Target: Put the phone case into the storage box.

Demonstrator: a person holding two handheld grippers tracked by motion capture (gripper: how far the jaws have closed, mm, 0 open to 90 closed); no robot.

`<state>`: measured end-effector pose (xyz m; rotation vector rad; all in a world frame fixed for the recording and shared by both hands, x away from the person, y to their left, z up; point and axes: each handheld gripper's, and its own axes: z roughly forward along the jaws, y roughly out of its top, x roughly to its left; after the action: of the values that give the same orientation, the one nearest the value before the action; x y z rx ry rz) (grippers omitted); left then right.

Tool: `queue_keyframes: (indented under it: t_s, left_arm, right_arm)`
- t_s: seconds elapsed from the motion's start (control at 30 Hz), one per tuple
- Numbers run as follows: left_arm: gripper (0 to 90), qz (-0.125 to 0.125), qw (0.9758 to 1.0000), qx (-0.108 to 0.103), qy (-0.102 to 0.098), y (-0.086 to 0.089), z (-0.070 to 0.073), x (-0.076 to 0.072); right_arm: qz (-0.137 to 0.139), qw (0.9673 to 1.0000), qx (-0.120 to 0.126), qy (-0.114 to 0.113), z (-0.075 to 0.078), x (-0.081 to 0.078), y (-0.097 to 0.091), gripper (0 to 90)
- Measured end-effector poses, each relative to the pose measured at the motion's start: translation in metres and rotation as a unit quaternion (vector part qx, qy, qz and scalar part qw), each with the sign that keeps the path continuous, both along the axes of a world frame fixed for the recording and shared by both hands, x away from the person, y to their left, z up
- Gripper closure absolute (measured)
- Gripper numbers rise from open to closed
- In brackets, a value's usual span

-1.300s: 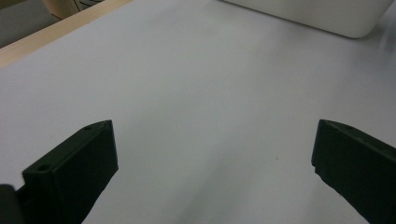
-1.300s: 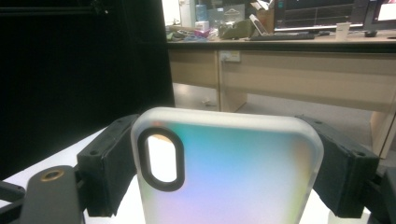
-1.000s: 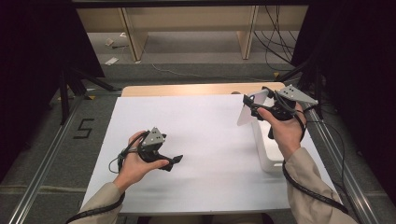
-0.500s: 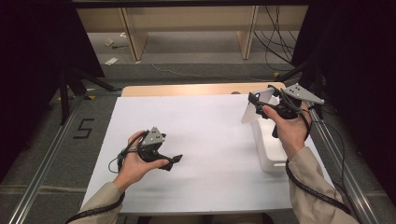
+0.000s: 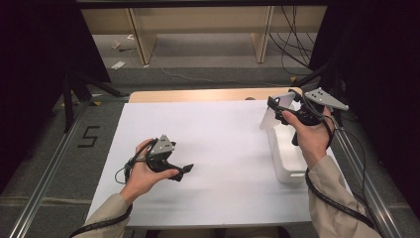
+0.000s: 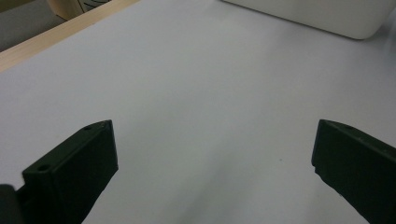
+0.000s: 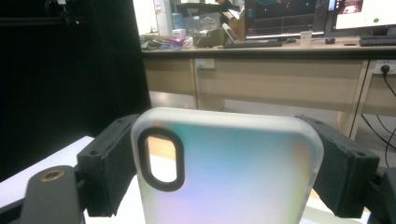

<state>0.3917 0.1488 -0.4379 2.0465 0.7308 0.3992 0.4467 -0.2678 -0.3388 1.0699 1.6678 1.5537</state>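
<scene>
Frosted phone case [image 7: 233, 172] clamped upright between the tool's [image 7: 229, 168] black jaws, desks behind.

One camera looks down from above on the whole table [image 5: 218, 148]. Each claw carries a close one: the left skims the same table [image 6: 196, 93], the right faces across the room.

frosted iridescent phone case [image 7: 233, 172], black-ringed cutout; white bin [image 5: 289, 158]; black claws

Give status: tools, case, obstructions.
Right tool shut on phone case, held up above white bin. Left tool open, nothing in it, low over the sheet. Nothing in the way.
</scene>
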Motion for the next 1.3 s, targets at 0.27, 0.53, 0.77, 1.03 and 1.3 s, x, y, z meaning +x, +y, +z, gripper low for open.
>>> queue_keyframes:
  t_s: [0.27, 0.53, 0.77, 1.03, 1.3]
  left_arm:
    - [0.0, 0.002, 1.0, 0.0, -0.001, 0.0, 0.0, 0.0]
    - [0.0, 0.003, 1.0, -0.001, -0.002, 0.001, 0.001, 0.0]
    - [0.0, 0.003, 1.0, -0.003, -0.002, 0.001, 0.001, 0.0]
    - [0.0, 0.003, 1.0, -0.005, -0.002, 0.001, 0.001, 0.0]
    - [0.0, 0.005, 1.0, -0.004, -0.003, 0.001, 0.001, 0.0]
  right_arm:
    - [-0.006, 1.0, -0.002, 0.0, 0.0, 0.0, -0.003, 18.7]
    - [-0.012, 0.9999, -0.002, 0.0, 0.0, 0.001, -0.006, 18.7]
    - [-0.018, 0.9998, -0.002, 0.0, 0.0, 0.001, -0.008, 18.7]
    - [-0.022, 0.9998, -0.001, 0.0, 0.0, 0.001, -0.01, 18.7]
    - [-0.028, 0.9996, 0.0, 0.0, 0.0, 0.002, -0.014, 18.7]
